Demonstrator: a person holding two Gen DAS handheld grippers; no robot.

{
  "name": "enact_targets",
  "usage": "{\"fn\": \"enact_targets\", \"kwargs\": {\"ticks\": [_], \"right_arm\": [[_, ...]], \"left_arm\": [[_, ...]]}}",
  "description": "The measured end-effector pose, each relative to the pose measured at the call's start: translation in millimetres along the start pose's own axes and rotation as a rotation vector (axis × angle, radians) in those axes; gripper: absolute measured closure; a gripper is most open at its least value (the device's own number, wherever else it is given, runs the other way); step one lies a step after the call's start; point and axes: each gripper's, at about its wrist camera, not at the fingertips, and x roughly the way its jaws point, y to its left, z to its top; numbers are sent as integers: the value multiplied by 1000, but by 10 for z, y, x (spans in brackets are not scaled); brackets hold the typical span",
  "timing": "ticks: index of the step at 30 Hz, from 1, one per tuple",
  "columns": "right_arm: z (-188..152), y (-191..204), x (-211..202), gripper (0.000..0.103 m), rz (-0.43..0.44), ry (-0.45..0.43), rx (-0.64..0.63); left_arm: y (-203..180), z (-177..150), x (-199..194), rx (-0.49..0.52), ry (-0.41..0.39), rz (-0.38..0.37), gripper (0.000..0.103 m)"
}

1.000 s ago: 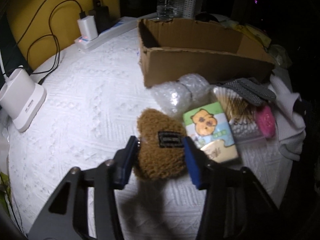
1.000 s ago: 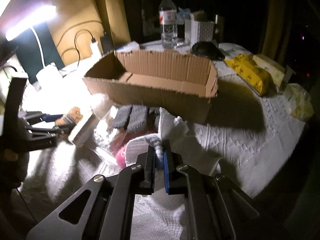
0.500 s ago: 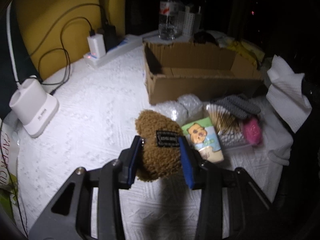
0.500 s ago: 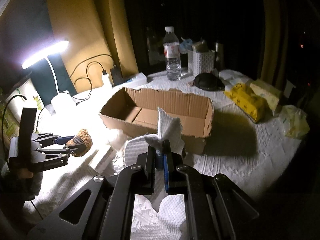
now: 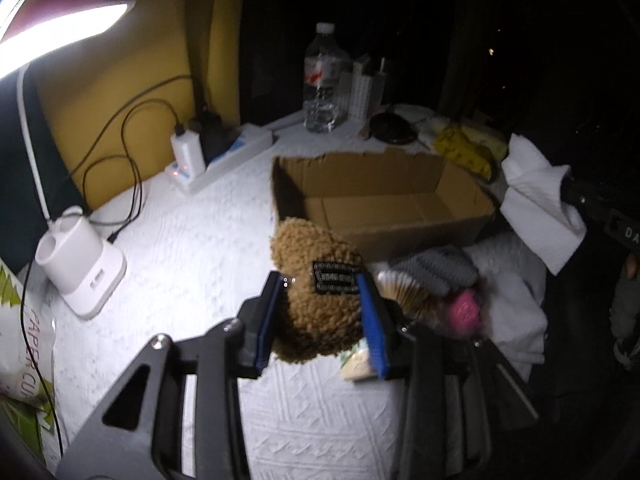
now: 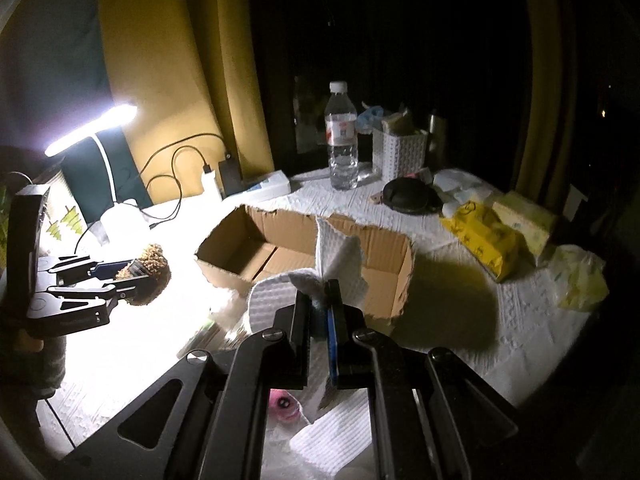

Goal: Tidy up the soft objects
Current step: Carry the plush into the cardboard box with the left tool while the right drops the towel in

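My left gripper (image 5: 320, 280) is shut on a brown fuzzy plush (image 5: 316, 280) with a black label, held above the table in front of the open cardboard box (image 5: 400, 216). In the right wrist view the left gripper (image 6: 136, 276) holds the plush (image 6: 152, 272) left of the box (image 6: 280, 252). My right gripper (image 6: 320, 292) is shut on a white waffle cloth (image 6: 340, 264), lifted near the box's front wall. That cloth also shows in the left wrist view (image 5: 536, 208). Grey socks (image 5: 436, 268), a pink item (image 5: 464, 312) and another white cloth (image 5: 516, 304) lie beside the box.
A water bottle (image 6: 342, 140), a white basket (image 6: 400, 152), a black pouch (image 6: 408, 196) and yellow packs (image 6: 480, 236) stand behind the box. A power strip with chargers (image 5: 216, 160) and a white lamp base (image 5: 80, 268) are at the left.
Both grippers have risen. The plush went up off the table toward the box. The white cloth was lifted higher above the pile.
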Motion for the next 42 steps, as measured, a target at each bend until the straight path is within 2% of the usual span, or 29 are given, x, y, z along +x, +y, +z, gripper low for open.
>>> {"fn": "enact_targets", "kwargs": {"ticks": [10, 19, 42], "right_arm": [[200, -173, 51, 95, 10, -40, -19], [278, -341, 226, 95, 41, -49, -16], [250, -656, 1143, 96, 155, 43, -21]], "left_arm": [[-310, 345, 54, 39, -54, -28, 64], [-541, 592, 277, 46, -56, -63, 64], [-844, 834, 1263, 25, 49, -99, 64]]}}
